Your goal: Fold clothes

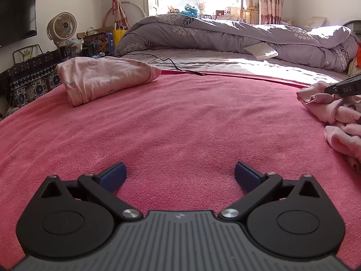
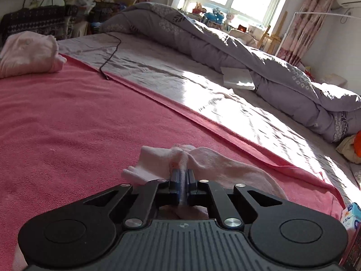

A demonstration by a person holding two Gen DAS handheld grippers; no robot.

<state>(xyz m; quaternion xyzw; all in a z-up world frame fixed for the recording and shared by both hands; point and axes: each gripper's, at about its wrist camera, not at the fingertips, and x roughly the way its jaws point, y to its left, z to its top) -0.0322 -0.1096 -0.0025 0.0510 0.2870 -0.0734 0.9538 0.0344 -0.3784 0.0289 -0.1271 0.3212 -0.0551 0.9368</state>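
Note:
A crumpled pale pink garment [image 2: 203,158] lies on the red blanket [image 2: 67,117] at the near right; it also shows in the left wrist view [image 1: 338,113] at the right edge. My right gripper [image 2: 182,174] is shut on a bunched fold of this garment; its black body shows in the left wrist view [image 1: 345,88]. My left gripper [image 1: 179,171] is open and empty, low over bare blanket [image 1: 180,117], well left of the garment. A folded pink garment [image 1: 103,76] sits at the blanket's far left, also in the right wrist view [image 2: 27,54].
A grey floral duvet [image 1: 225,33] is heaped along the far side of the bed. A black cable [image 1: 176,64] and a white book [image 1: 261,50] lie on the grey sheet. A fan [image 1: 63,26], bags and boxes stand at the far left. A tissue pack [image 2: 350,214] is at right.

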